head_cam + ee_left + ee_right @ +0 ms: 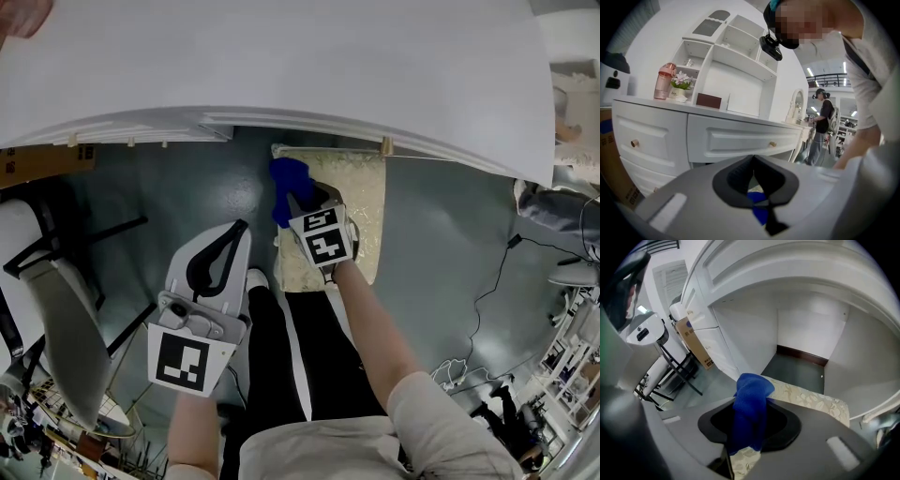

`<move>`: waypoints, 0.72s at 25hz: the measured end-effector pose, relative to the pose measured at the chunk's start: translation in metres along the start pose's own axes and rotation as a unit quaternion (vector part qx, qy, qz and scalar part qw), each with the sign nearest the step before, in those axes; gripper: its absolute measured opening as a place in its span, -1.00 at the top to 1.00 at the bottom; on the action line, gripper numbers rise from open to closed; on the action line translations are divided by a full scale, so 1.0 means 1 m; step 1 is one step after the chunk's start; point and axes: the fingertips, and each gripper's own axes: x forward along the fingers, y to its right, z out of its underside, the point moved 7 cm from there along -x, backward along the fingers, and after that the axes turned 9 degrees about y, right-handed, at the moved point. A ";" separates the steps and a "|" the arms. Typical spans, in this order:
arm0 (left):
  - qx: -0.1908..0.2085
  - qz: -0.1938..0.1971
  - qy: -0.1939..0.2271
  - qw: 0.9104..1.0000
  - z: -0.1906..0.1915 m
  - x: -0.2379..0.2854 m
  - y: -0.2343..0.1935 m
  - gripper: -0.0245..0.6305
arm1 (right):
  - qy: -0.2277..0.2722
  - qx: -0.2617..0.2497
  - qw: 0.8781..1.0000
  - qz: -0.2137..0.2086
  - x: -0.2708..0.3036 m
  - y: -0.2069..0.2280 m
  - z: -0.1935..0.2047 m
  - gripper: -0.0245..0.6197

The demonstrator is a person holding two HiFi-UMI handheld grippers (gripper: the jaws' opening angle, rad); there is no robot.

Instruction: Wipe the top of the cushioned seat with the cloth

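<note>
Your left gripper (753,159) has its jaws together on nothing, so keep it clear. Your right gripper (749,430) is clamped on the cloth (751,397), which bunches ahead of the jaws, seemingly just above the cushioned seat (813,401); press it flat and wipe in overlapping strokes

No readable text, labels or numbers

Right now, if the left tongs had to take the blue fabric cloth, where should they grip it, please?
Probably the bunched end of the blue fabric cloth, sticking out beyond the right tongs, approached from the left: that lump is unclamped.
</note>
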 end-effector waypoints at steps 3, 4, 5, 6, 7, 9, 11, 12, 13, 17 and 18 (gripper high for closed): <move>0.002 -0.001 -0.001 1.000 0.000 0.002 -0.001 0.93 | 0.000 -0.010 1.000 -0.002 0.002 0.003 0.001 0.55; 0.002 -0.001 -0.001 1.000 0.000 0.002 -0.001 0.93 | 0.002 -0.012 1.000 -0.004 0.002 0.005 0.001 0.55; 0.002 -0.001 -0.001 1.000 0.001 0.003 0.000 0.93 | 0.003 -0.014 1.000 -0.004 0.001 0.006 0.002 0.55; 0.002 -0.001 -0.002 1.000 0.001 0.004 0.000 0.93 | 0.002 -0.014 1.000 -0.002 0.000 0.009 0.003 0.55; 0.003 -0.001 -0.002 1.000 0.001 0.005 0.001 0.93 | 0.000 -0.011 1.000 0.001 -0.002 0.012 0.004 0.55; 0.005 0.001 -0.002 1.000 0.000 0.008 0.002 0.93 | -0.007 0.003 1.000 0.009 -0.008 0.020 0.007 0.55; 0.007 0.003 -0.001 1.000 -0.001 0.010 0.004 0.93 | -0.005 0.014 1.000 0.018 -0.012 0.029 0.011 0.55; 0.007 0.005 -0.001 1.000 -0.001 0.012 0.004 0.93 | -0.002 0.015 1.000 0.022 -0.015 0.034 0.012 0.55; 0.008 0.007 0.000 1.000 -0.002 0.013 0.005 0.93 | 0.000 0.017 1.000 0.026 -0.017 0.039 0.014 0.55; 0.009 0.016 0.001 1.000 -0.002 0.020 0.012 0.93 | -0.003 0.028 0.999 0.045 -0.028 0.061 0.022 0.55; 0.009 0.019 0.000 1.000 -0.002 0.022 0.014 0.93 | -0.003 0.032 0.998 0.050 -0.031 0.066 0.024 0.55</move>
